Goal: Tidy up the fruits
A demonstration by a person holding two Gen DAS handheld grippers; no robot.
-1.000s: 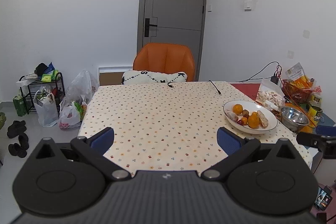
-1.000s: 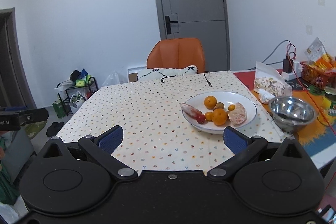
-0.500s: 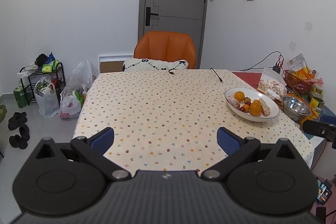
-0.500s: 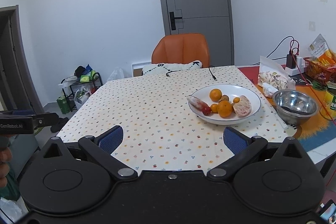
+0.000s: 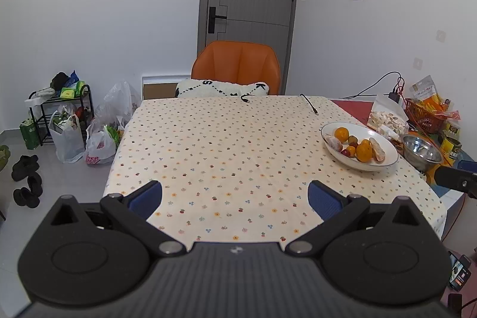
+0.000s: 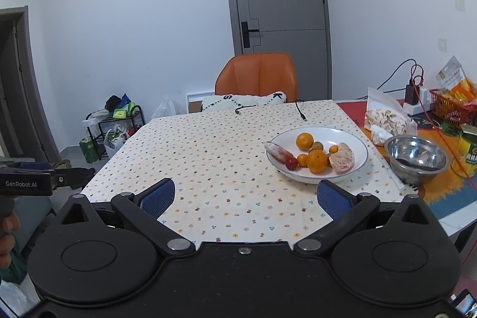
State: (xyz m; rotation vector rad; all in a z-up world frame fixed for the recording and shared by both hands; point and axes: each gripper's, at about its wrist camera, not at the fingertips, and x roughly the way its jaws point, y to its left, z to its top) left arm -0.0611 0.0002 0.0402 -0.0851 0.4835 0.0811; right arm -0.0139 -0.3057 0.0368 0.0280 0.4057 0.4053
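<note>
Both tongs, left (image 5: pixel 235 195) and right (image 6: pixel 244 195), had backed off, gaping empty; the fruit plate (image 6: pixel 354 166) sat untouched at two o'clock.

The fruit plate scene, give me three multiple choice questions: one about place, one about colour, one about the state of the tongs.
1. Where is the fruit?
A. in the white plate
B. in the steel bowl
C. on the chair

2. What colour is the chair?
A. blue
B. orange
C. green

3. How are the right tongs and left tongs?
A. both shut
B. right holds fruit
C. both open, empty

Answers: 1 A, oranges and the rest lie in the plate; 2 B, its back is orange; 3 C, blue pads stand wide apart with only tablecloth between.
</note>
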